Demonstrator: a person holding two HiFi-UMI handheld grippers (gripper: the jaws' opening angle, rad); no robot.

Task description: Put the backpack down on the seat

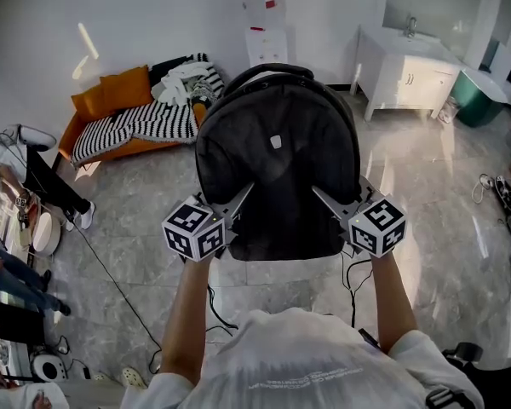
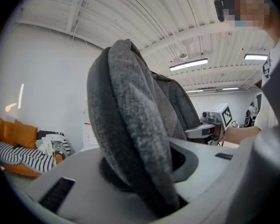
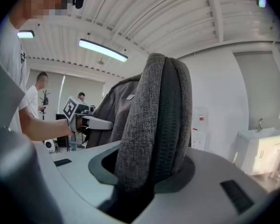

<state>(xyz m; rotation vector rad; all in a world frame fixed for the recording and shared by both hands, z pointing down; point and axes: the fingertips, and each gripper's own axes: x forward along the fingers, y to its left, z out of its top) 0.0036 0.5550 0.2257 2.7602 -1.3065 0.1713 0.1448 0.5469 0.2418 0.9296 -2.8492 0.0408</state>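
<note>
Backpack (image 1: 277,160) sits centre frame in head view, off the floor (image 1: 426,203) and carried between both grippers. L gripper (image 1: 241,197) has it at the lower-left flank, R gripper (image 1: 326,198) at the lower-right flank, roughly level w/ each other. Each gripper view shows jaws part-way closed and pinched on a thick grey padded band of the backpack (strap or side edge, can't tell which); the R one shows mesh on one face. Nothing else in either jaw. Backpack lies ahead of and between the grippers. Its long axis runs bottom-to-top in head view, w/ the carry handle at the upper end, and in both gripper views it stands upright above the jaws. Only seat-like thing seen is an orange sofa (image 1: 119,88), upper left of frame, well apart from the backpack. Prob. the target, not certain. Key relation: sofa lies up and left of the load, so the L gripper side is nearer. Judged: the move needs a carry toward upper left, then lowering w/ both grips kept on. Sofa top is mostly covered by a striped blanket (image 1: 145,126) and a clothes heap (image 1: 183,79), so a free patch is hard to see. Counts: backpack x1, grippers x2, sofa x1, blanket x1, clothes heap x1.
</note>
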